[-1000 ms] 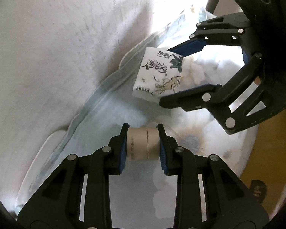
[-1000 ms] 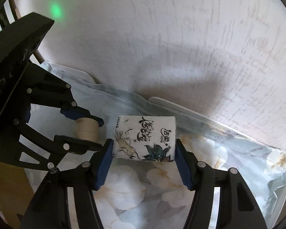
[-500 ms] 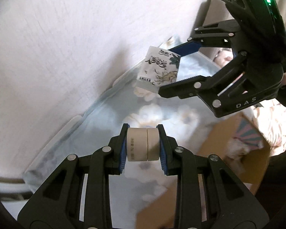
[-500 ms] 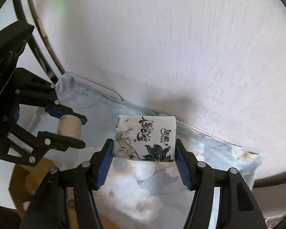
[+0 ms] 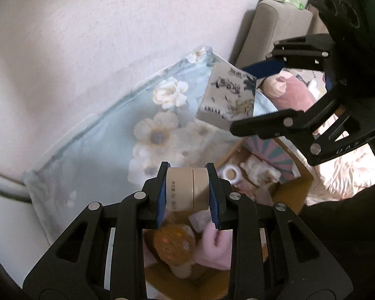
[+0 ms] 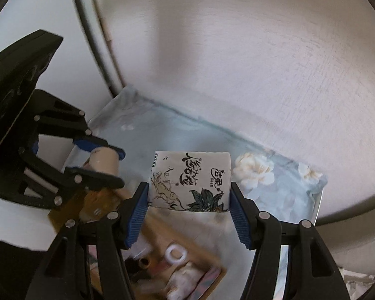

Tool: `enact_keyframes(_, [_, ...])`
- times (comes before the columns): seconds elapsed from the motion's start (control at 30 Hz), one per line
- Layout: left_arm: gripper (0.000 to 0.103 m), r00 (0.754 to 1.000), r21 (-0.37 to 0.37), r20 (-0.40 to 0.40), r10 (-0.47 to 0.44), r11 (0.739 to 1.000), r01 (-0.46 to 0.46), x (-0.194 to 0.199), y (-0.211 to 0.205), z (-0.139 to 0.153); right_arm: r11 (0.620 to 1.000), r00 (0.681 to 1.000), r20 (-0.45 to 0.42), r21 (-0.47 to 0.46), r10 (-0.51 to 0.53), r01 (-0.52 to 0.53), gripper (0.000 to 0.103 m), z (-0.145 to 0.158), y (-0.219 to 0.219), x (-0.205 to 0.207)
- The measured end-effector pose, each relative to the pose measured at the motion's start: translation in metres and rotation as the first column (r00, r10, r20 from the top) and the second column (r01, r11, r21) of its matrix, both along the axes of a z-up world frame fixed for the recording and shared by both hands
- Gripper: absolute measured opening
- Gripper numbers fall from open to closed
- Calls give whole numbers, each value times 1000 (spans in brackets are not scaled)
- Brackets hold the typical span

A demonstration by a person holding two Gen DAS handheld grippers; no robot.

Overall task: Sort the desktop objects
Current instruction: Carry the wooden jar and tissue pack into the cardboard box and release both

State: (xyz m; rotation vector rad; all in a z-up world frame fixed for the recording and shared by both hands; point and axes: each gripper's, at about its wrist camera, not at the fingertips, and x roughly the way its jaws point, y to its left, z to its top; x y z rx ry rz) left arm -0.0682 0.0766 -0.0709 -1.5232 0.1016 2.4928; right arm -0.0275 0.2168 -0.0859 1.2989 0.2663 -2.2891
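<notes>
Left hand-held gripper [image 5: 188,195] clamps one beige cylinder [image 5: 187,189]; right hand-held gripper [image 6: 189,208] clamps one tissue pack [image 6: 190,180].

Your right gripper [image 6: 188,197] clamps the printed tissue pack [image 6: 190,180] above the floral cloth [image 6: 275,187], while at left your left gripper [image 6: 97,161] pinches a beige tape roll [image 6: 104,160] over a cardboard box [image 6: 162,257] holding blurred items.

left wrist: close, looking down along fingers past floral cloth [image 5: 117,135] edge into cardboard box [image 5: 295,187] | right wrist: close, facing wall, angled down | shared: floral cloth [image 6: 275,187], cardboard box [image 6: 105,200], white ring [image 5: 228,173] [image 6: 176,252]
</notes>
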Motion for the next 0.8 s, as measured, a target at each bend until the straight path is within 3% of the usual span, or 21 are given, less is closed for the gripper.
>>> enact_keyframes(0.07, [25,1000,18,-1,-1,1000,1,18,8,3,1000,1000,12,4,11,-11,58,6,-2,19])
enact_keyframes(0.23, [25,999,33,26,27,999,-28,34,19,-19,999,998,47,13,32,-32,58,-11,-14,53])
enact_keyframes(0.4, [24,994,80,80,69,994,-75,47,21,-52,1000,995,100,-3,26,-26,58,-32,-17,72])
enact_keyframes(0.8, [24,967,90,178,183,975,-202,72,26,-105,1000,975,224,24,-10,5,58,-83,-5,104])
